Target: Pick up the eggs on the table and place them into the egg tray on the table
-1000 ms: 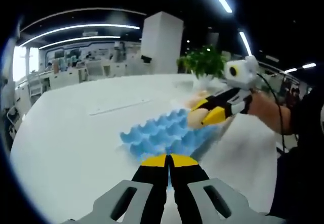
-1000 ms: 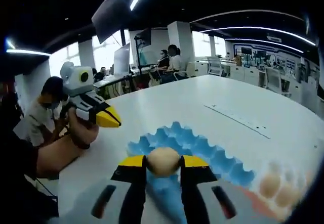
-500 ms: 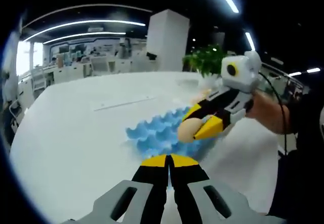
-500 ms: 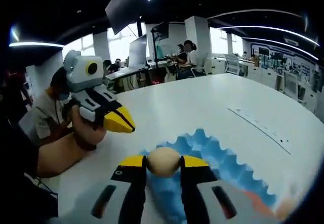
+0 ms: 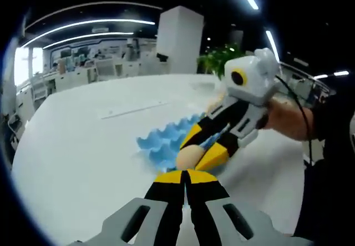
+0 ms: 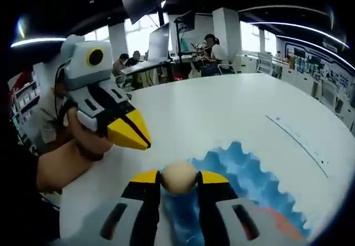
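tan egg, blue egg tray, white table (yellow-tipped black tongs)

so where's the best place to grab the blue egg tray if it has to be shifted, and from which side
Probably the egg tray is best pinched at its outer rim, on the bare end nearest the left gripper, coming in low across the white table. Its top is all peaks and cups, offering no flat hold, and the right gripper, shut on an egg, hangs over the other part.

The egg looked matt and smooth-shelled, and the blue egg tray had a dull, moulded pulp-like finish. The white table was smooth, with a faint sheen.
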A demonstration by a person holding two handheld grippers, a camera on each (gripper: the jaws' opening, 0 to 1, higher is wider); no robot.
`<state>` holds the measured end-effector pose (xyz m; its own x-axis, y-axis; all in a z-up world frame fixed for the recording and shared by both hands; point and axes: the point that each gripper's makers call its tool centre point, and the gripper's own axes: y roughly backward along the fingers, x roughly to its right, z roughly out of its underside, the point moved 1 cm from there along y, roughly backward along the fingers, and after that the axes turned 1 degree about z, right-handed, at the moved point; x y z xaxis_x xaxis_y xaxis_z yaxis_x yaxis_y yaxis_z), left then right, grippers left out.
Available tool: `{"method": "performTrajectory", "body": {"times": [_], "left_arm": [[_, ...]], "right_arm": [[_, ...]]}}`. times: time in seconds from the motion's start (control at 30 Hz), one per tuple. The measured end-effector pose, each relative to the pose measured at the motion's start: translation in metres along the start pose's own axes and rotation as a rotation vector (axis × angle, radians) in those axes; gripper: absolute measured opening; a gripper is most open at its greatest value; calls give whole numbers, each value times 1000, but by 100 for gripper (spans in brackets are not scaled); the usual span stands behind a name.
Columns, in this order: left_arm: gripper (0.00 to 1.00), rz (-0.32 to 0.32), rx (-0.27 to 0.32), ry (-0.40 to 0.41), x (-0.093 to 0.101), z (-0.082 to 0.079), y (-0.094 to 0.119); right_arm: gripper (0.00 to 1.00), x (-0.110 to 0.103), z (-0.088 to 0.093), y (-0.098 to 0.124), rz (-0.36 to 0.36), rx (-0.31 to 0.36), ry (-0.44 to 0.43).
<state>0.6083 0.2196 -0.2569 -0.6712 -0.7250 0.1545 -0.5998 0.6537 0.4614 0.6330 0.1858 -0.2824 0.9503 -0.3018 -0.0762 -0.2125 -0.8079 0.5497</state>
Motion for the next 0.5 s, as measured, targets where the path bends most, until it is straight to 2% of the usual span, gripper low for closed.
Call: {"method": "performTrajectory", "body": {"times": [0.3,0.5], "left_arm": [[1,-8,12,18,-3,-2,2],[1,-11,17,18,-5,-4,3]], "right_arm": [[27,-8,5,-11,-15,-91,58],[27,-6,7,-16,-9,-129,74]]}}
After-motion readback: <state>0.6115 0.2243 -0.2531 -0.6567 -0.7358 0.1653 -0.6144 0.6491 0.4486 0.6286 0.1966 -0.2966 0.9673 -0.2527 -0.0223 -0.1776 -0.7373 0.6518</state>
